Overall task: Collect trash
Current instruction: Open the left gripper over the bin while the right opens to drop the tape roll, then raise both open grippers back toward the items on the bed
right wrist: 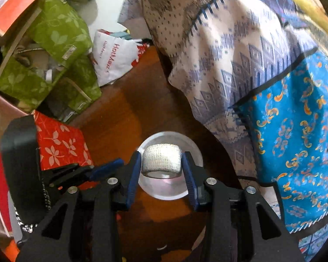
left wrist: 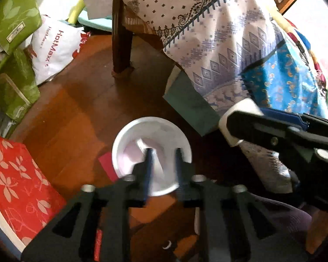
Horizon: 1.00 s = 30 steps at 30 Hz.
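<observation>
Roll of white tape (right wrist: 161, 160) clamped between the blue pads of the right gripper (right wrist: 161, 163), core axis pointing roughly up and down, hanging directly above the white bowl (right wrist: 193, 152) on the wooden floor (right wrist: 129, 113). Bowl apparently serving as the trash container; release straight down looks enough to land the roll inside. Left gripper (left wrist: 163, 152) parted and holding nothing, fingertips hovering over the same bowl's near rim, so possibly crowding the drop. Right gripper nearer the roll, obviously. Patterned cloth (right wrist: 240, 65) draped close on the right, red floral box (right wrist: 61, 144) and green bags (right wrist: 61, 30) on the left; open floor mainly ahead, past the bowl.
</observation>
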Each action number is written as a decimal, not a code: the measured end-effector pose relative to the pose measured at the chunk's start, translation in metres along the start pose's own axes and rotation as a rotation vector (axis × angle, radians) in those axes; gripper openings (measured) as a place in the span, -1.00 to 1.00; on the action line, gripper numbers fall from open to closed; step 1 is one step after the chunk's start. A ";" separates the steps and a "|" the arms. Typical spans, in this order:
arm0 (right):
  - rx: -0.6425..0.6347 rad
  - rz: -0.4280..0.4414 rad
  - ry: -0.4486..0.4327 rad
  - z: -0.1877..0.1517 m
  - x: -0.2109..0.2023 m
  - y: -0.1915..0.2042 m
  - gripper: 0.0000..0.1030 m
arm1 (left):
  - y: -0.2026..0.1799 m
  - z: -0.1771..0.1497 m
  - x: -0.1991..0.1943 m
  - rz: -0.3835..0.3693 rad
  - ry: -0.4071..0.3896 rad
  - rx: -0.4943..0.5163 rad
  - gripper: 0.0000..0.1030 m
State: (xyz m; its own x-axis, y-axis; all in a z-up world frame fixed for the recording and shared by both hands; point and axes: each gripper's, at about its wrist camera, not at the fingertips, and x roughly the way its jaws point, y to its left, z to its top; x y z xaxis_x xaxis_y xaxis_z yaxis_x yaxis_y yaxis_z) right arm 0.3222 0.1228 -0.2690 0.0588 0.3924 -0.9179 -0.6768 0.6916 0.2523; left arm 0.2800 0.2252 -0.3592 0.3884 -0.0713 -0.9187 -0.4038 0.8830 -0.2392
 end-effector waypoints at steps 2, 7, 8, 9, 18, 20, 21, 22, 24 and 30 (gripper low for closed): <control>0.028 0.020 0.014 0.001 0.002 -0.006 -0.09 | 0.002 0.000 -0.001 0.026 -0.011 -0.002 -0.28; 0.024 0.003 0.002 -0.001 -0.005 -0.012 -0.09 | 0.006 -0.001 -0.012 0.089 -0.027 -0.012 -0.28; 0.026 0.005 -0.004 -0.002 -0.009 -0.013 -0.09 | 0.007 -0.002 -0.017 0.093 -0.032 -0.020 -0.28; 0.027 0.007 -0.012 -0.003 -0.013 -0.013 -0.09 | 0.008 -0.002 -0.023 0.098 -0.040 -0.024 -0.28; -0.037 -0.073 -0.127 -0.017 -0.064 -0.006 -0.09 | -0.012 -0.007 -0.082 0.136 -0.138 0.021 -0.28; -0.045 -0.082 -0.161 -0.022 -0.080 -0.005 -0.09 | -0.019 -0.009 -0.096 0.143 -0.164 0.037 -0.28; -0.044 -0.084 -0.177 -0.024 -0.088 -0.006 -0.09 | -0.025 -0.010 -0.105 0.153 -0.180 0.048 -0.28; -0.041 -0.084 -0.198 -0.027 -0.099 -0.007 -0.09 | -0.031 -0.010 -0.111 0.161 -0.194 0.058 -0.28; -0.033 -0.082 -0.229 -0.030 -0.114 -0.010 -0.09 | -0.045 -0.013 -0.129 0.161 -0.230 0.082 -0.28; -0.002 -0.090 -0.338 -0.048 -0.169 -0.024 -0.09 | -0.087 -0.022 -0.176 0.136 -0.322 0.130 -0.28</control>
State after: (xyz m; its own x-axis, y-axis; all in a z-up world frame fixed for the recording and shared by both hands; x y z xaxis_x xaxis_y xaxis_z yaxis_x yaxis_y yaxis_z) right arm 0.2935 0.0112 -0.1342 0.3580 0.5091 -0.7827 -0.6590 0.7316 0.1744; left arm 0.2286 0.1507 -0.1837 0.5870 0.1823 -0.7888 -0.3691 0.9274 -0.0603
